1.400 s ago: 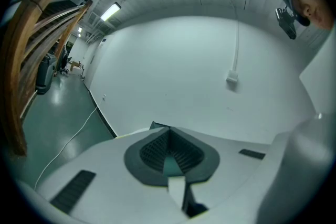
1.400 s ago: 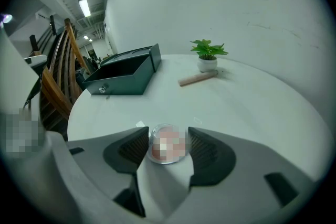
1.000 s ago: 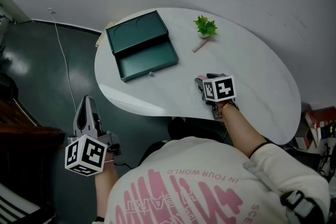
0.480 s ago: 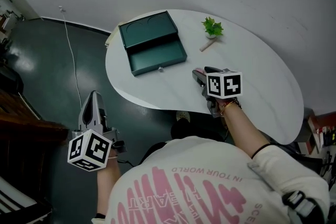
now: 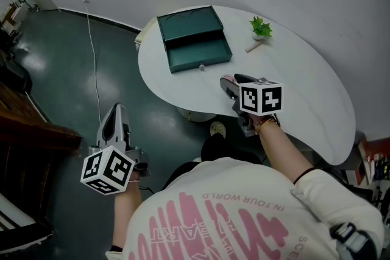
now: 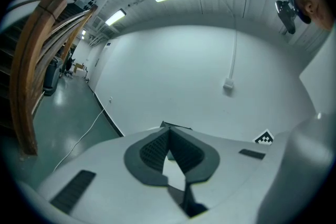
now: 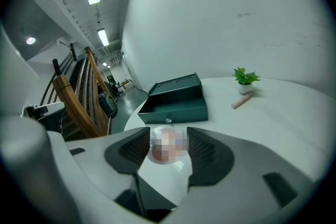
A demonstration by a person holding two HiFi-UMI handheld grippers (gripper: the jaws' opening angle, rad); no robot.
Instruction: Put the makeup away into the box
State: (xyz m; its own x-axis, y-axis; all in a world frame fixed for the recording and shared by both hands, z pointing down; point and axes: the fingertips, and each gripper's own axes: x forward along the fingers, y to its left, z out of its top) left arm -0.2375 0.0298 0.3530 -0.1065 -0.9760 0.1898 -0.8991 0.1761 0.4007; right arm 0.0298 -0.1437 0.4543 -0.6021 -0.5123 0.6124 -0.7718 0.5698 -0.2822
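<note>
Upside-down, shirt [image 5: 244, 216] reads "IN YOUR WORLD"; right tool [image 5: 228, 87] grips makeup [image 7: 167, 147], left tool [image 6: 168, 134] closed empty.

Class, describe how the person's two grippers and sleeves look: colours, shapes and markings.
The left gripper and right gripper are pale grey and tapering, with dark ribbed pads. Each carries a white cube with black square markers. The sleeves are cream, and the shirt's print is pink.
</note>
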